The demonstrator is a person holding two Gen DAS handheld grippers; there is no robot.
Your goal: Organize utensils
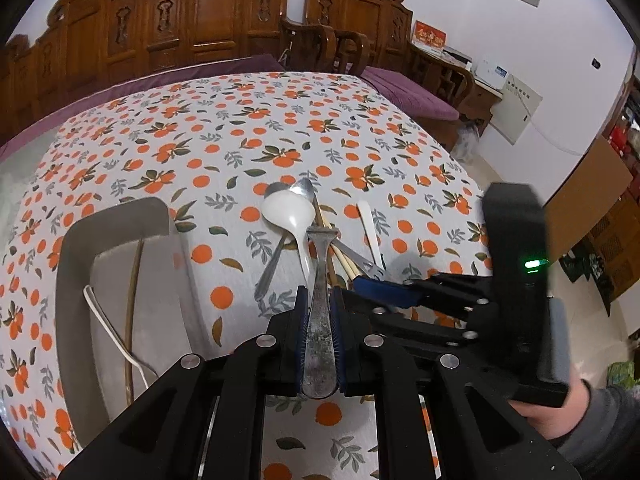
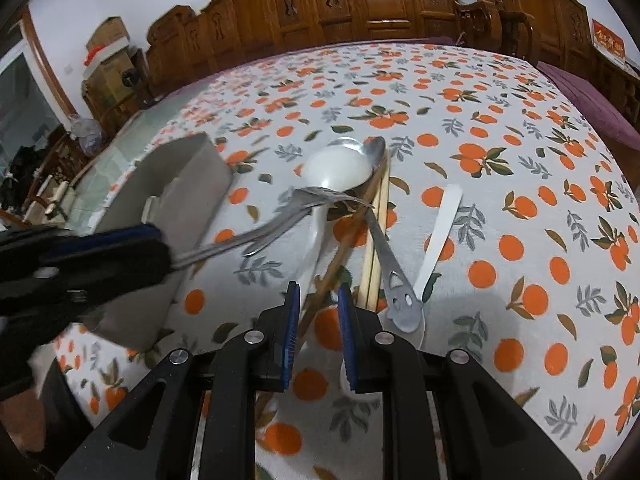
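The left claw point(image 1: 319, 328) is clenched on the handle of a metal fork point(image 2: 280, 216), lifted above the bench point(image 1: 240, 128) beside the grey tray point(image 1: 116, 264). The right claw point(image 2: 318, 308) is released, its pads apart with nothing pressed between them, just above the heap of chopsticks point(image 2: 376, 256), a white plastic spoon point(image 2: 336, 166) and a metal spoon point(image 2: 386, 252)
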